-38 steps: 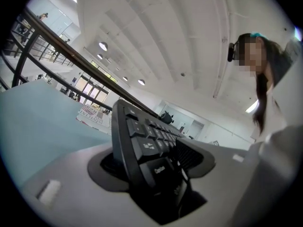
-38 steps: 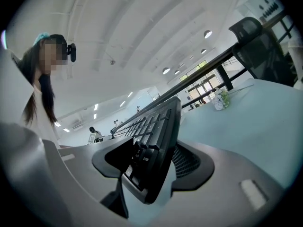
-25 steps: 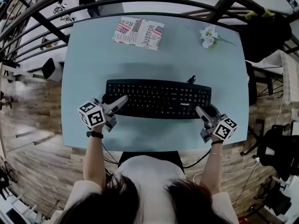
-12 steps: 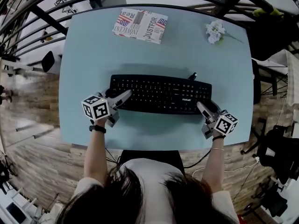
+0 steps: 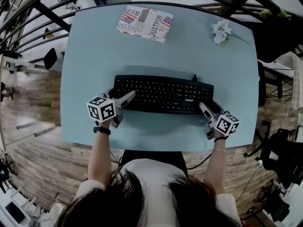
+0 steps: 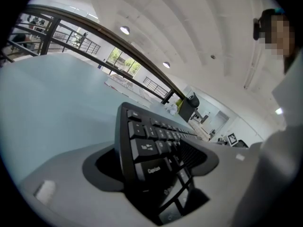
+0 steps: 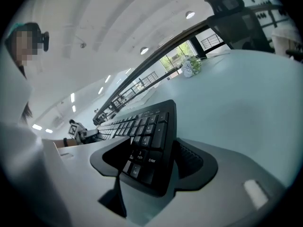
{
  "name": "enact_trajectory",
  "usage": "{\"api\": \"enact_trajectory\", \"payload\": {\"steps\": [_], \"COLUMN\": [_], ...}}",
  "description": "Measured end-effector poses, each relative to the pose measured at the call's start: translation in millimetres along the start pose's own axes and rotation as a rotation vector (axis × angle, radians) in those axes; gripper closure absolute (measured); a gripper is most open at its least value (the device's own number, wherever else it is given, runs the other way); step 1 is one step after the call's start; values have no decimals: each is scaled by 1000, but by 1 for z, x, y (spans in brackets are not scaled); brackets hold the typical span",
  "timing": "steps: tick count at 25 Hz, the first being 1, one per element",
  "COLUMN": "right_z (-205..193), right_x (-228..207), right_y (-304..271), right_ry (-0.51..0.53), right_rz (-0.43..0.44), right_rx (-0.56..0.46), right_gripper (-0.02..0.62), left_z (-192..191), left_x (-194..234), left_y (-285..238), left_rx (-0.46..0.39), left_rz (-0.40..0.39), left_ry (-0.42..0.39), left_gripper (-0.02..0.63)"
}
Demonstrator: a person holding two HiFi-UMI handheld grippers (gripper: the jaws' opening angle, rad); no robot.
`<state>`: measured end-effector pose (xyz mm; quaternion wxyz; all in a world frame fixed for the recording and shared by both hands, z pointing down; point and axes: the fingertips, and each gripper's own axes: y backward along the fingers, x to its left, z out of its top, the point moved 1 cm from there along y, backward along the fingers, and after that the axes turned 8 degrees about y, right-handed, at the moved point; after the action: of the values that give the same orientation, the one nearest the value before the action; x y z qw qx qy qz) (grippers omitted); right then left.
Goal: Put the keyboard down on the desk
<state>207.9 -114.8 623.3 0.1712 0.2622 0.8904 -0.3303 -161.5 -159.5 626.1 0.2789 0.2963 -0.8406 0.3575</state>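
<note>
The black keyboard [image 5: 163, 94] lies flat on the light blue desk [image 5: 94, 56], long side towards me. My left gripper [image 5: 129, 98] is at its left end, and the left gripper view shows that end [image 6: 144, 148] between the jaws. A dark gap shows beside the keyboard as the jaws open. My right gripper [image 5: 204, 109] is at the right end by the number pad [image 7: 147, 141]. Its jaws are opening too, with the keyboard's corner between them and a gap on one side.
A book with a flag-print cover [image 5: 145, 23] lies at the desk's far edge. A small white flower bunch [image 5: 221, 32] sits at the far right. The keyboard's cable [image 5: 194, 77] leaves its back edge. Railings and a dark chair [image 5: 279, 37] surround the desk.
Both grippers stay at the keyboard's two ends. The keyboard sits slightly farther up in the head view, and that view itself has drifted.
</note>
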Motion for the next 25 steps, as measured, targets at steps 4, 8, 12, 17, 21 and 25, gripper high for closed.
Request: {"api": "enact_trajectory", "payload": {"steps": [4, 8, 12, 17, 21, 25], "right_z": [-4, -10, -13, -13, -14, -11], "right_x": [-2, -4, -8, -8, -7, -5], "right_y": [-3, -5, -5, -2, -2, -1], "right_ry": [28, 62, 91, 135, 165, 164], "right_rz": [-43, -87, -127, -173, -184, -175], "right_rx": [33, 85, 95, 83, 68, 40], "right_gripper": [324, 322, 321, 319, 319, 319], "left_z": [-2, -8, -10, -13, -15, -13], "left_x": [3, 8, 11, 16, 20, 23], "left_y": [3, 3, 0, 3, 6, 13], "left_rx": [-13, 28, 33, 25, 14, -28], "left_rz": [49, 108, 167, 243, 290, 325], "left_ry": [-39, -72, -99, -139, -175, -193], "left_gripper": [202, 193, 178, 155, 144, 147]}}
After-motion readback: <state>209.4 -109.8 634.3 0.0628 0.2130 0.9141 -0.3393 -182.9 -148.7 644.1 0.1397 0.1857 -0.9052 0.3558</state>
